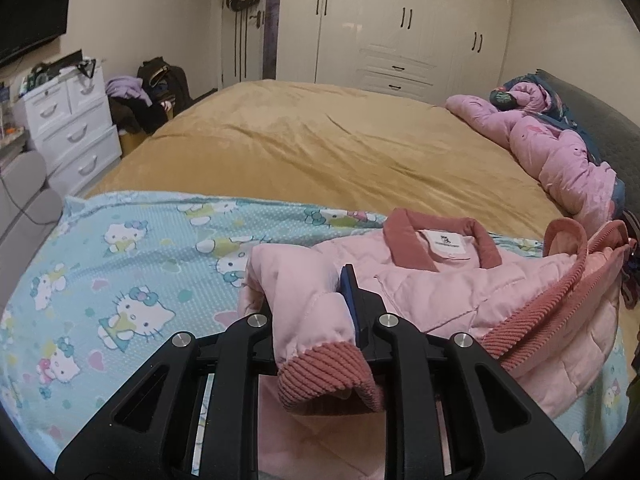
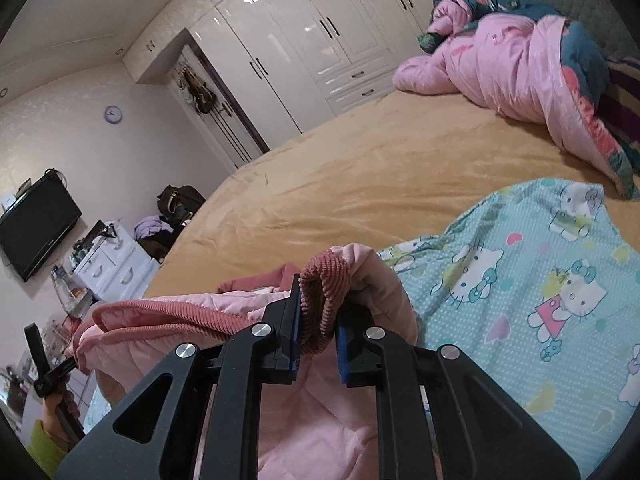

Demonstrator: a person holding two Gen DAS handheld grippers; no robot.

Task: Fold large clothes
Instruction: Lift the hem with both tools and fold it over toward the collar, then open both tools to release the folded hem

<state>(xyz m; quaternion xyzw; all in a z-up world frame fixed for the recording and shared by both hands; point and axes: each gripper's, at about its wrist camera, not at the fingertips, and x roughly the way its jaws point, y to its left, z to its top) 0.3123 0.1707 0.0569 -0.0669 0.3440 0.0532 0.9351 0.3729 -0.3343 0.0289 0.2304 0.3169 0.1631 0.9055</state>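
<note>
A pale pink quilted jacket (image 1: 452, 292) with dusty-rose corduroy collar and cuffs lies on a blue Hello Kitty sheet (image 1: 120, 280), collar away from me. My left gripper (image 1: 308, 312) is shut on the jacket's left sleeve (image 1: 304, 320) near its ribbed cuff, the cuff hanging toward the camera. My right gripper (image 2: 318, 328) is shut on the other sleeve's corduroy cuff (image 2: 324, 296), held above the jacket body (image 2: 224, 304). The left gripper also shows at the right wrist view's left edge (image 2: 40, 364).
The sheet lies on a bed with a mustard cover (image 1: 320, 140). A bunched pink quilt (image 1: 560, 148) lies by the headboard at right. White wardrobes (image 1: 400, 20) stand behind the bed. A white drawer unit (image 1: 68, 128) and clothes pile (image 1: 152, 88) stand at left.
</note>
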